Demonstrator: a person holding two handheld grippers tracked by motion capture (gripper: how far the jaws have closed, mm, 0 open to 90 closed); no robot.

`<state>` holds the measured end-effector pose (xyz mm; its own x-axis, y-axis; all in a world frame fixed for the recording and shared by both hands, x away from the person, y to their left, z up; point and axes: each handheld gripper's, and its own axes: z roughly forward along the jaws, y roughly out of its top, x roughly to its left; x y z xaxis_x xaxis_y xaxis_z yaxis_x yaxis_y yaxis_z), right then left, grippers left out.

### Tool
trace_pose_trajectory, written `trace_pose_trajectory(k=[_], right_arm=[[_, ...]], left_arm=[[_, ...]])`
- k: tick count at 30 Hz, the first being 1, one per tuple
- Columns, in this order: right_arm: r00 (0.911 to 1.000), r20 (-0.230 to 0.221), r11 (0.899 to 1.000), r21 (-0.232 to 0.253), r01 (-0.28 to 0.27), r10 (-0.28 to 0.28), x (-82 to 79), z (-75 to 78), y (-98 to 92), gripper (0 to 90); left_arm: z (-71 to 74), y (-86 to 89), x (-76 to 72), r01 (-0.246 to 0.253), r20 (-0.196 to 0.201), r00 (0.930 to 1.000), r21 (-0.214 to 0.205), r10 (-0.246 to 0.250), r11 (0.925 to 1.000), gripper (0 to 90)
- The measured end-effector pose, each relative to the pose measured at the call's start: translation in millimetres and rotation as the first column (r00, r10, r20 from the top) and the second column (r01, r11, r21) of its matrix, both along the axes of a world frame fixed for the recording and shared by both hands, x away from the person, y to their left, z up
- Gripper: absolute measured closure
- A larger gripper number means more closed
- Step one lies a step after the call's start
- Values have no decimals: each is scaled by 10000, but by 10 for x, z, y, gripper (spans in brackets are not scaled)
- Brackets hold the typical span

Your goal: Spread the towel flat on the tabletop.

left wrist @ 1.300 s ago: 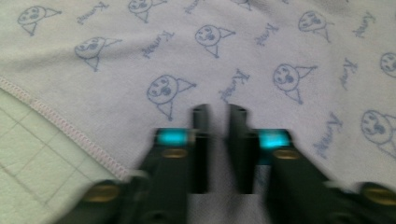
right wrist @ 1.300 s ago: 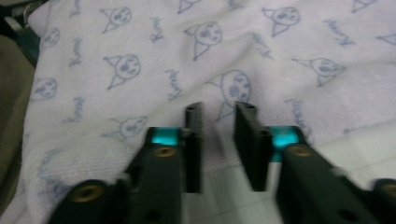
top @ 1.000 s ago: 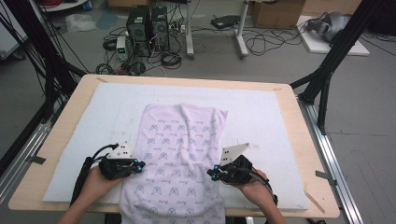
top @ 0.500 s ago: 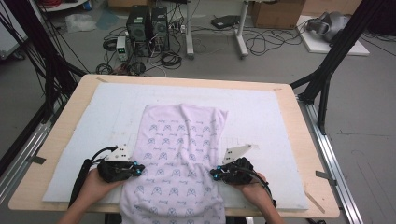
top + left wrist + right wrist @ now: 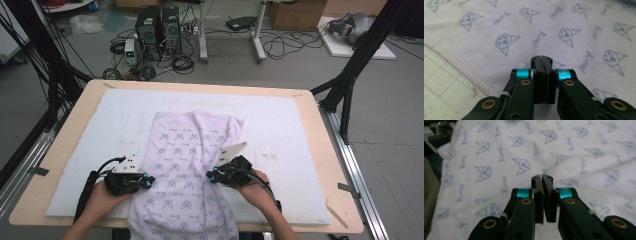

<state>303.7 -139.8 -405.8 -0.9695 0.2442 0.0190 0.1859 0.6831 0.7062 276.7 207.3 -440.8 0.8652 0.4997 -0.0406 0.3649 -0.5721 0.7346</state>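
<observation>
A pale pink cloth (image 5: 190,150) printed with small blue cat faces lies lengthwise on the white mat (image 5: 280,130), its near end hanging over the table's front edge. My left gripper (image 5: 151,181) rests at the cloth's left edge and points right. In the left gripper view its jaws (image 5: 541,58) are pressed together over the printed cloth (image 5: 574,25), near the stitched hem. My right gripper (image 5: 210,176) points left over the cloth's right part. Its jaws (image 5: 541,178) are shut above the cloth (image 5: 579,147); whether a fold is pinched I cannot tell.
The wooden table (image 5: 330,150) carries the mat with bare room on both sides of the cloth. A hand (image 5: 100,195) holds the left gripper and another hand (image 5: 255,192) the right. Behind the table, computer towers (image 5: 157,25) and cables lie on the floor.
The right gripper has slid left from the cloth's right edge to a spot over the cloth. The left gripper has stayed put.
</observation>
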Motion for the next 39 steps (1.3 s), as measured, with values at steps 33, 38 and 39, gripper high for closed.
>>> trace_pose_trajectory(k=[33,38,39], right_arm=[[9980,-501,9988,314,-368,384,-147,-211,-161,879],[9995,-138,9991,289,299,-295,-305,-41,-540,876],[9988,-166,9975,523,477,-469,-330,-2,-645,872]], left_arm=[[-23,30,20,-43,-189,9998,-299,37,9995,852],[-23,28,20,-31,-155,9999,-286,27,9996,850],[-23,28,20,-24,-178,9998,-301,18,9995,846]])
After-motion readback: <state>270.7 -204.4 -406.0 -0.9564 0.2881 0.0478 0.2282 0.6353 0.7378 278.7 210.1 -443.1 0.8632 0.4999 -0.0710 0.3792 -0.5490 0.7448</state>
